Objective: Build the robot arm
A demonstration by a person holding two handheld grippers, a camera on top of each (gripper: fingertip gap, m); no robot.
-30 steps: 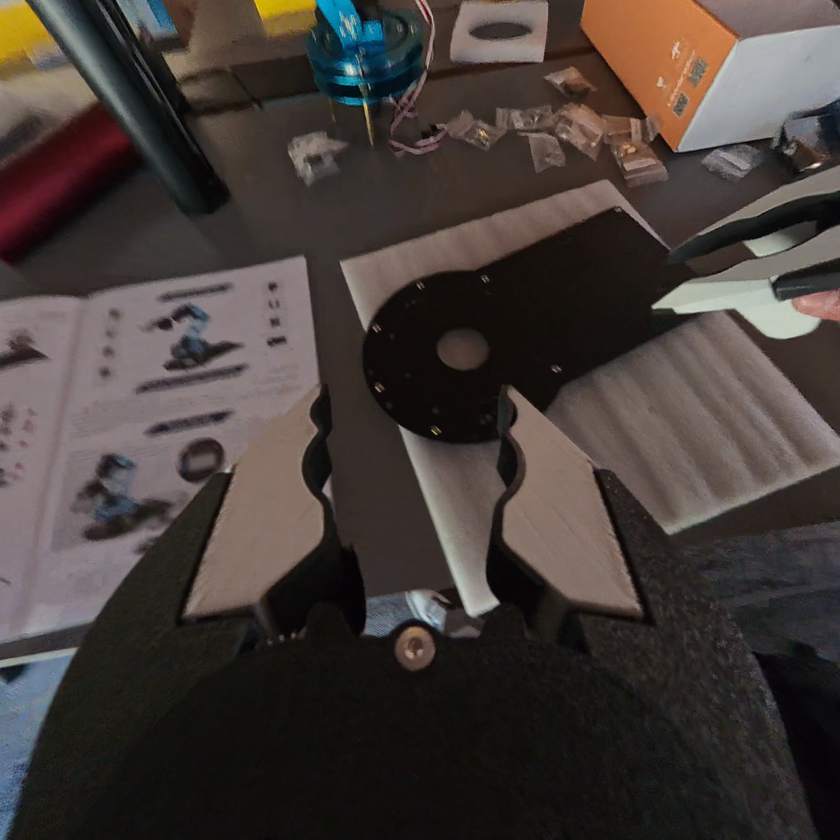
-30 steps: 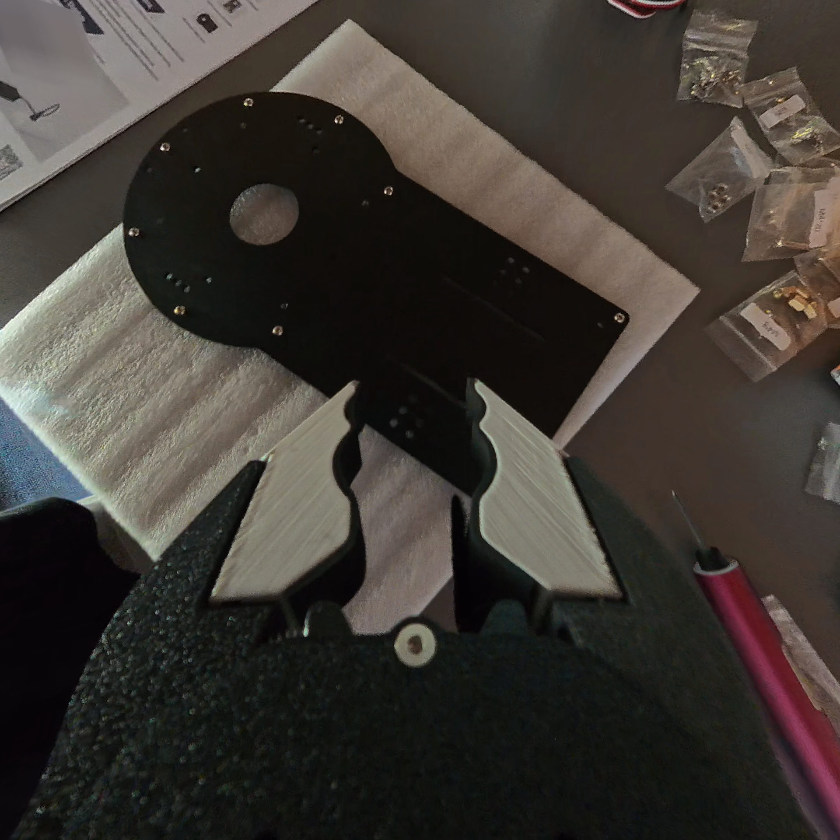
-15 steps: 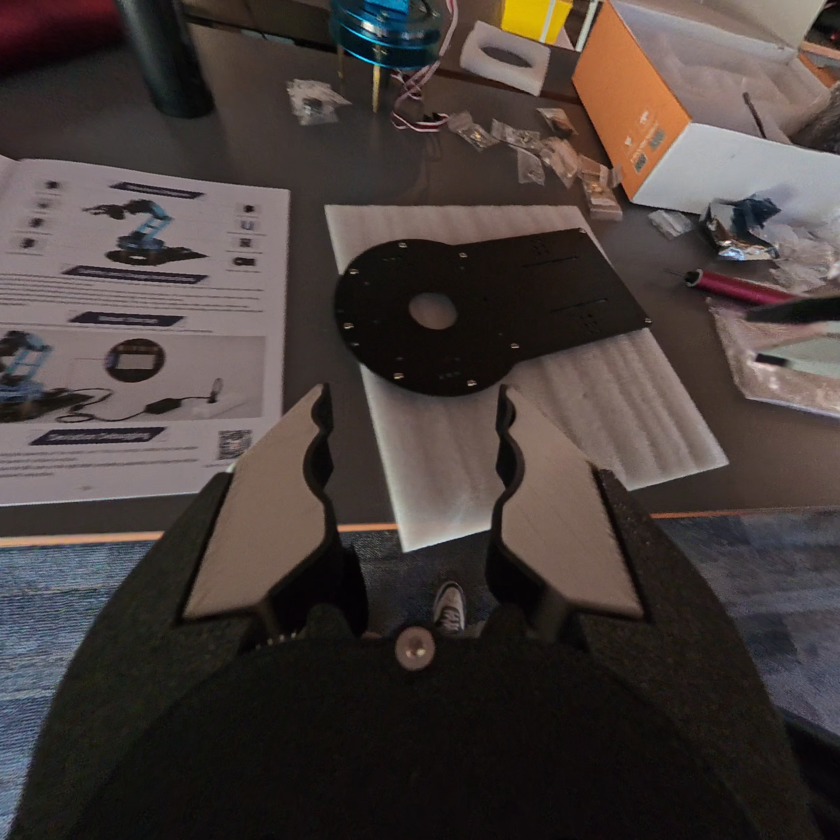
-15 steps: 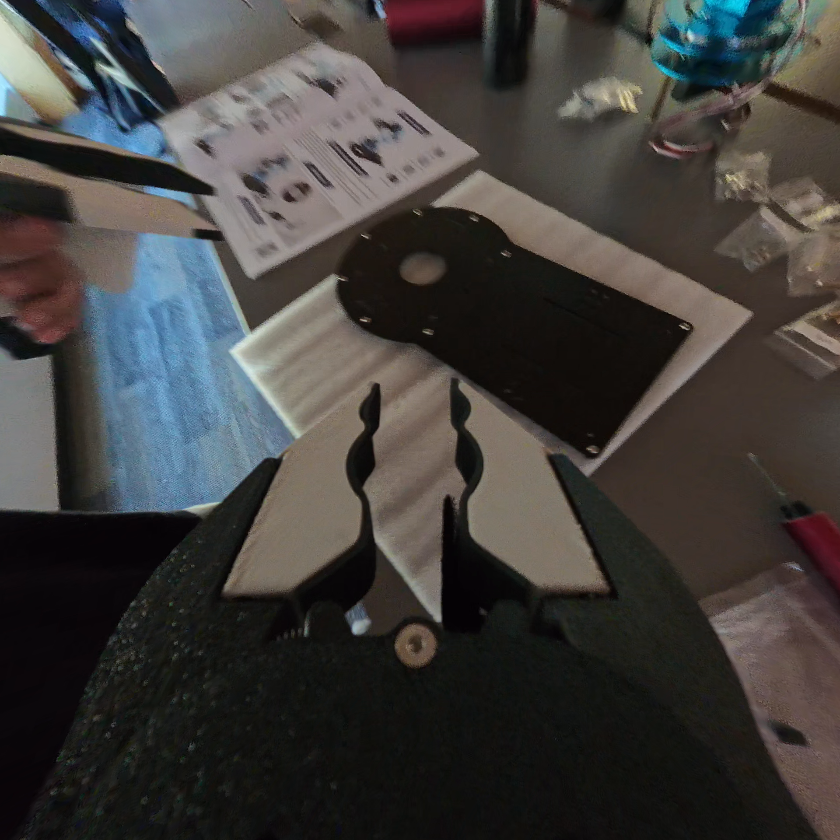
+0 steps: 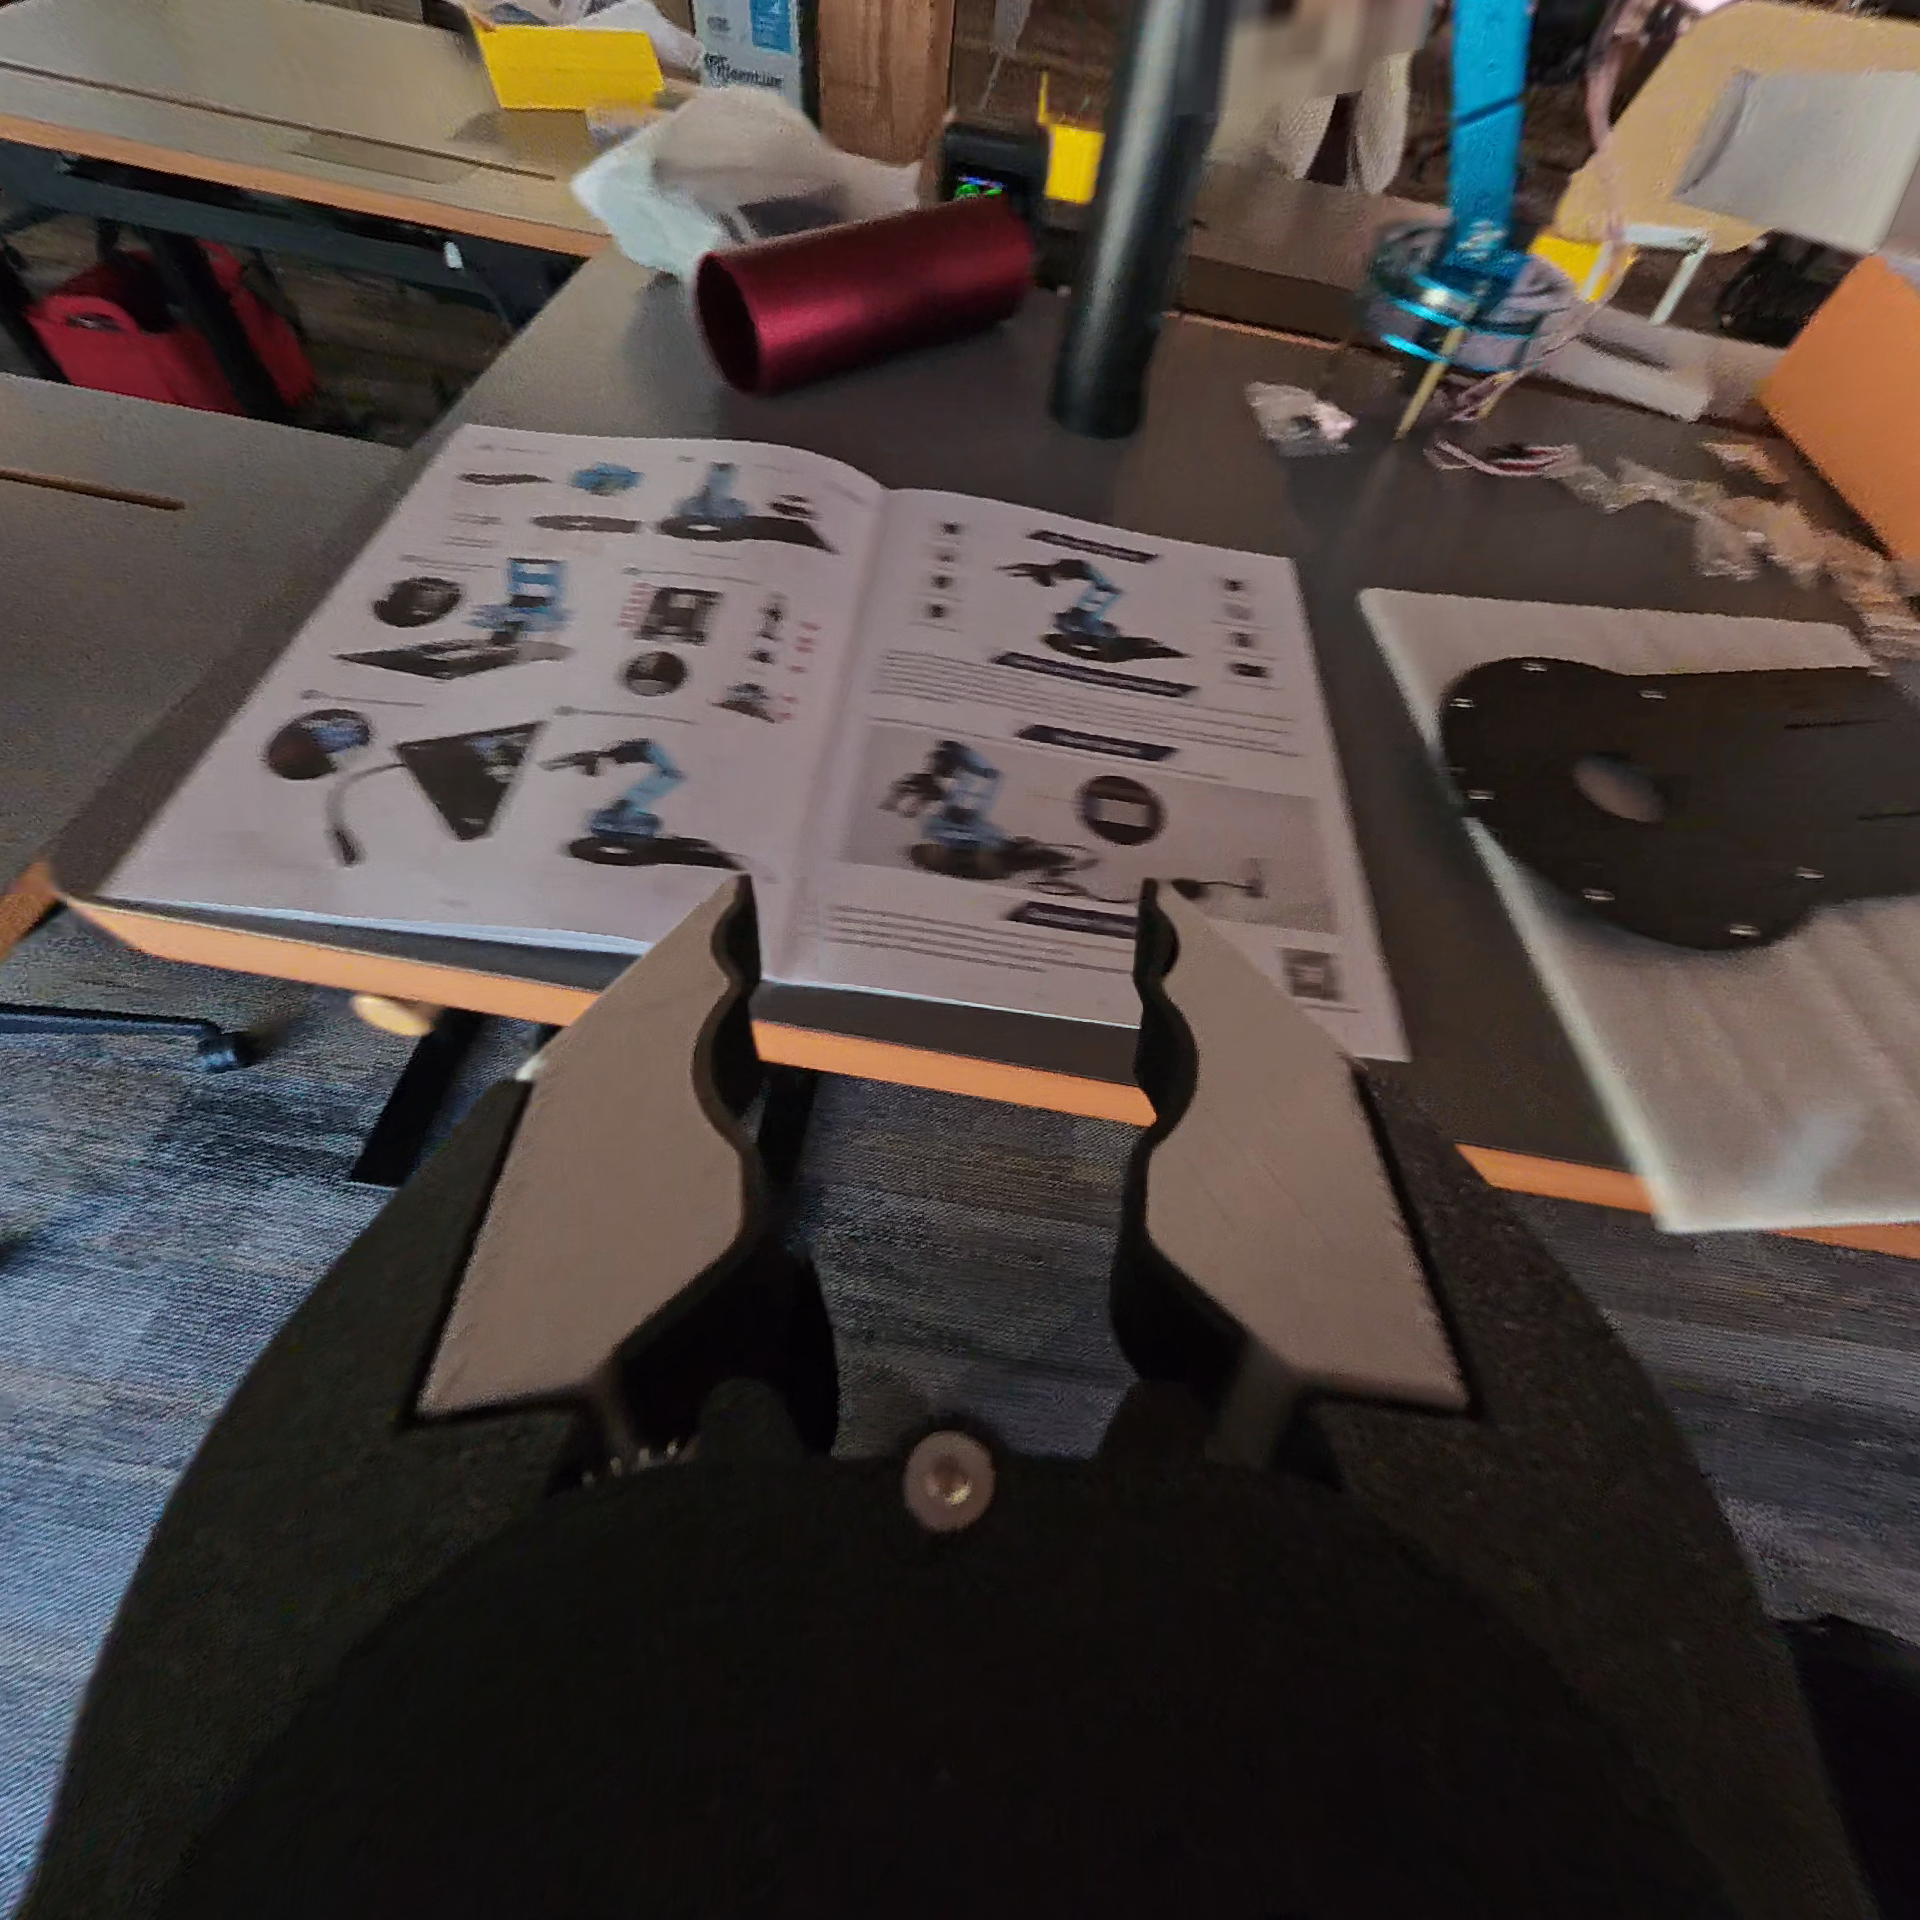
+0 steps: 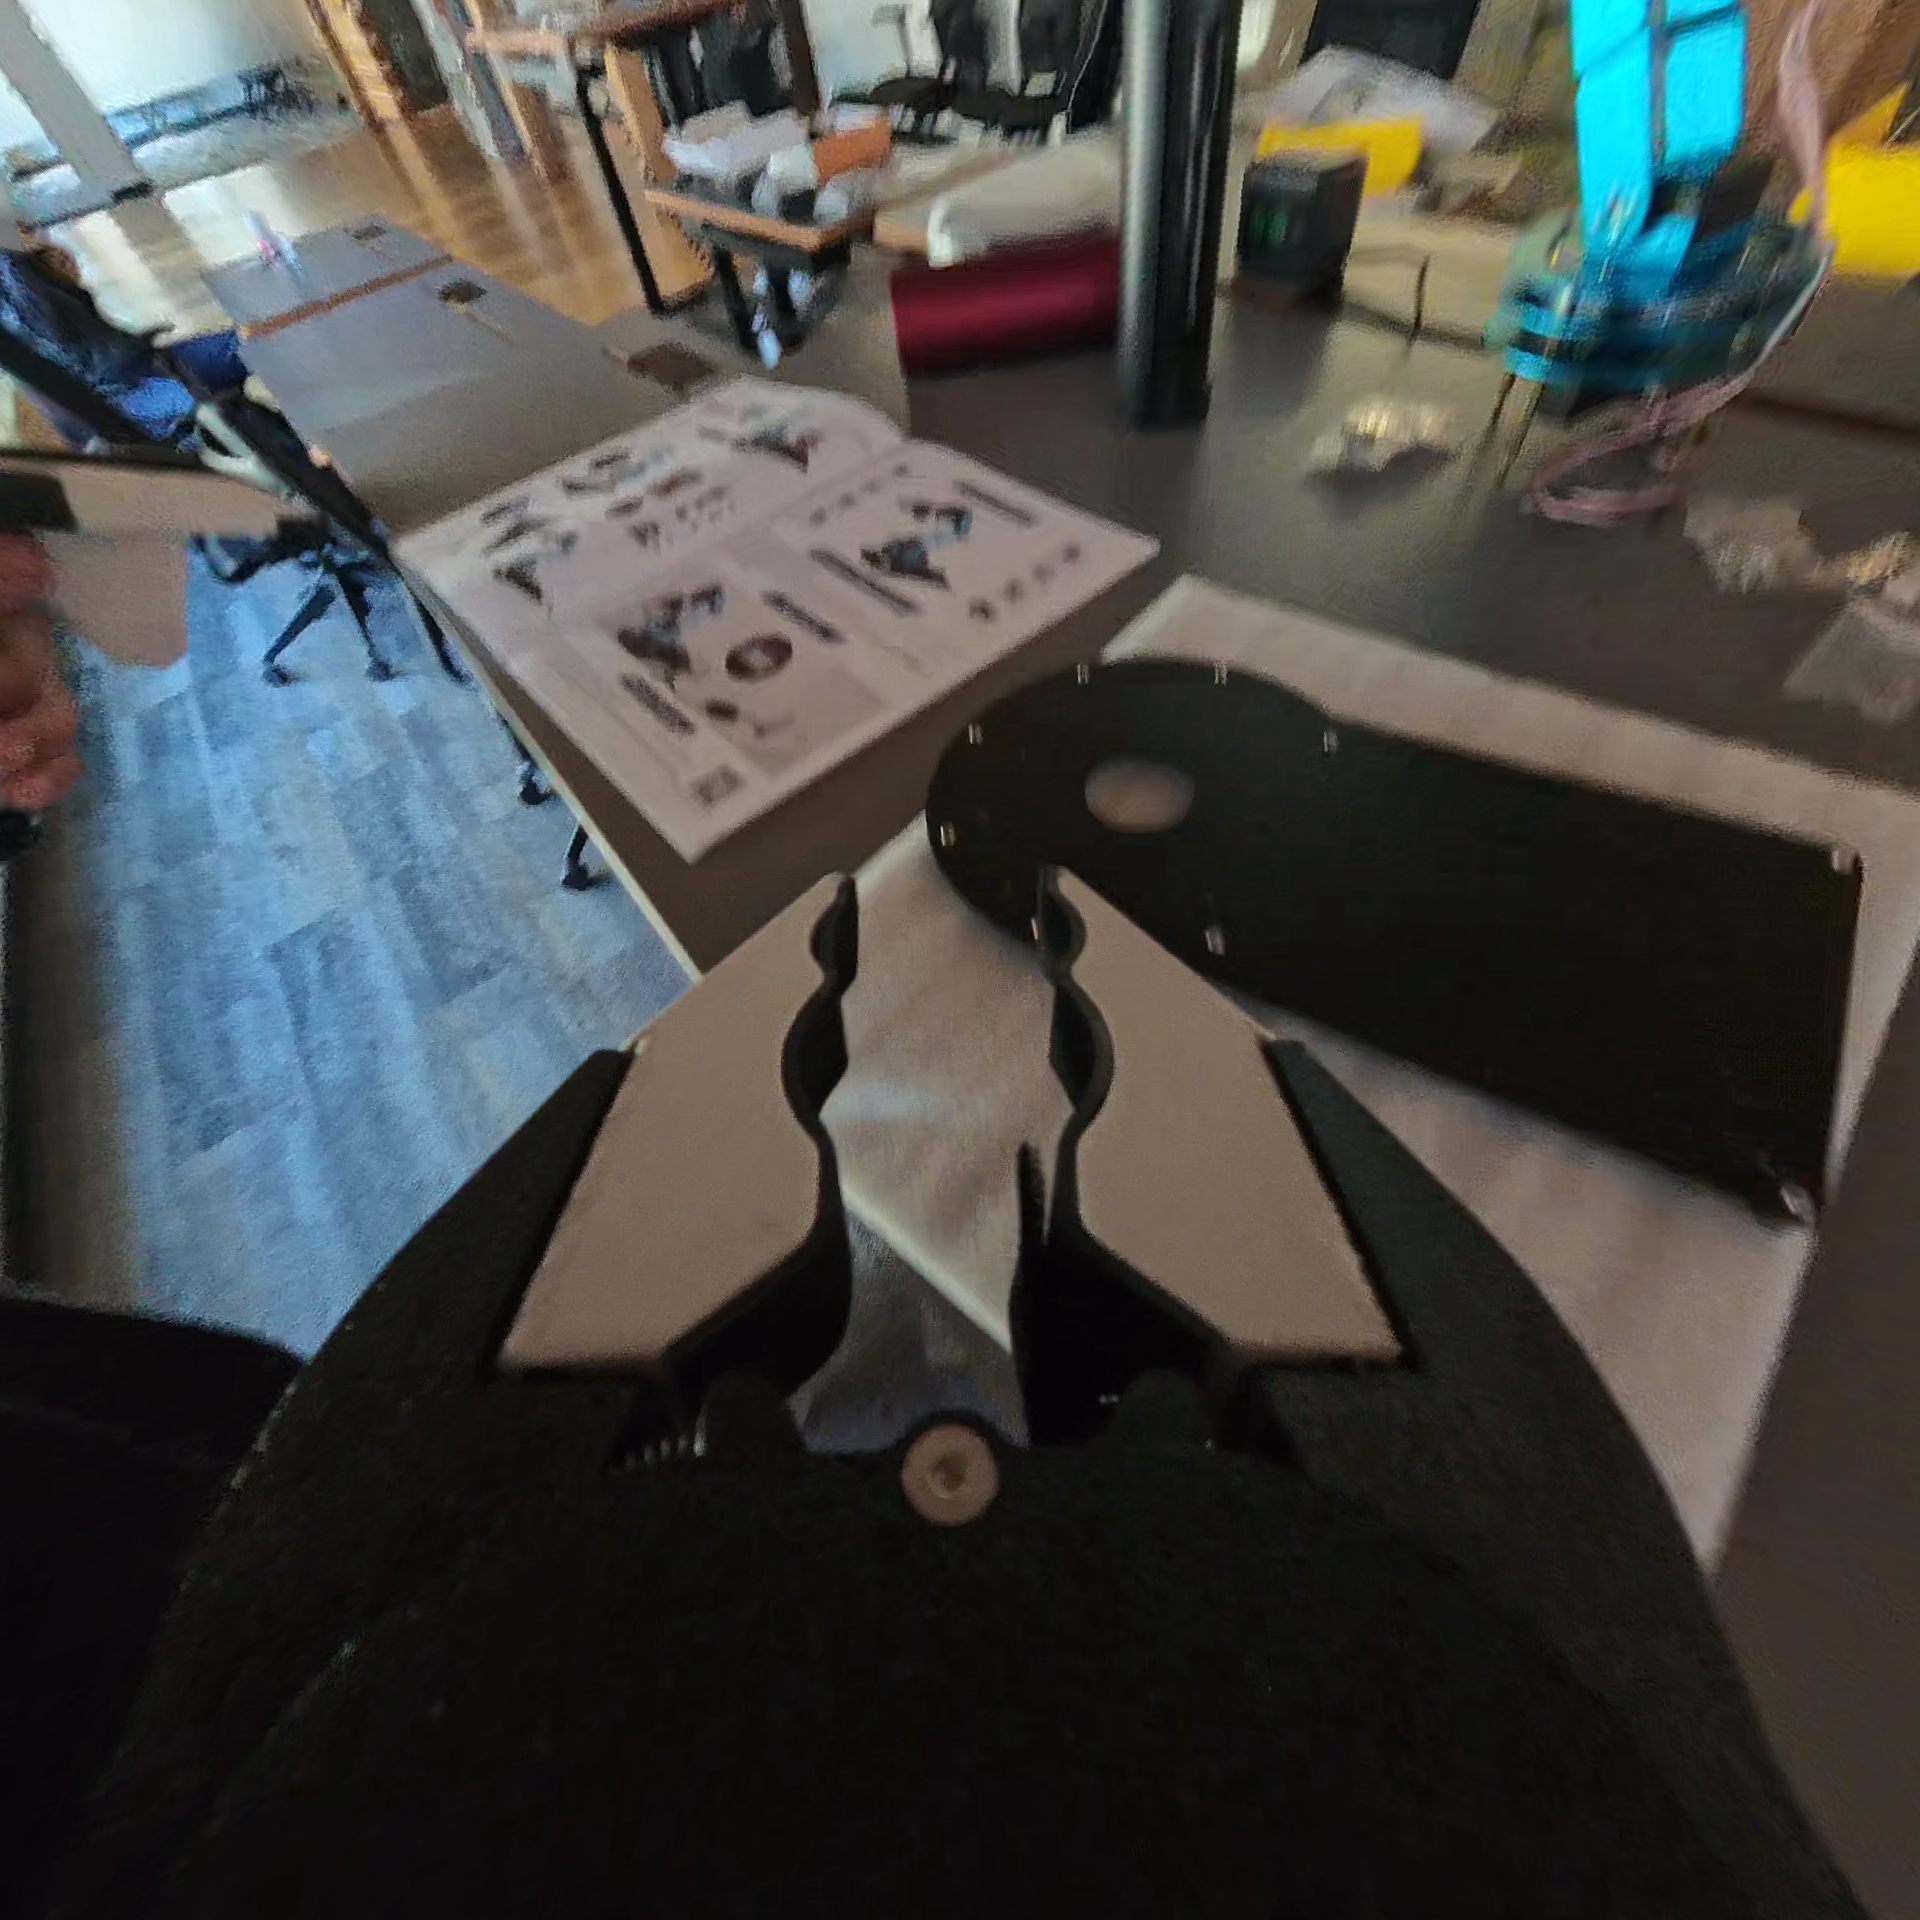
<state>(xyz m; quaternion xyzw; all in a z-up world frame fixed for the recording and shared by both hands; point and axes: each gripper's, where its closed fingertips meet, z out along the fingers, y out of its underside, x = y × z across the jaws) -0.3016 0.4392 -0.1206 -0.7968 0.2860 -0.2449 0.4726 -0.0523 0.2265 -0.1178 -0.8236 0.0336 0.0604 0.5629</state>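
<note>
Left gripper (image 5: 943, 914): fingers wide apart, nothing between them, hanging off the near table edge over carpet, lower centre of the left wrist view. Just past the tips: open instruction booklet (image 5: 748, 717) lying flat near the orange-trimmed table (image 5: 935, 1065) edge, mid frame. Right of that: white foam sheet (image 5: 1756, 1081) overhanging the edge, black base plate (image 5: 1704, 821) lying on it at the right border. Farther back: black pole (image 5: 1127, 218) standing upright at top centre, dark red cylinder (image 5: 862, 291) lying on its side left of the pole, blue arm assembly (image 5: 1475, 239) at upper right, blurred.

Right gripper (image 6: 948, 902): fingers partly apart, narrower gap than the left, empty, over the near corner of the foam sheet (image 6: 935, 1132). Right fingertip overlapping the round end of the base plate (image 6: 1455, 935) in frame; contact unclear. Booklet (image 6: 769, 613) beyond, upper left of centre. Pole (image 6: 1179, 208) and blue assembly (image 6: 1652, 239) at the top, small clear bags (image 6: 1849, 644) at right edge, all blurred.
</note>
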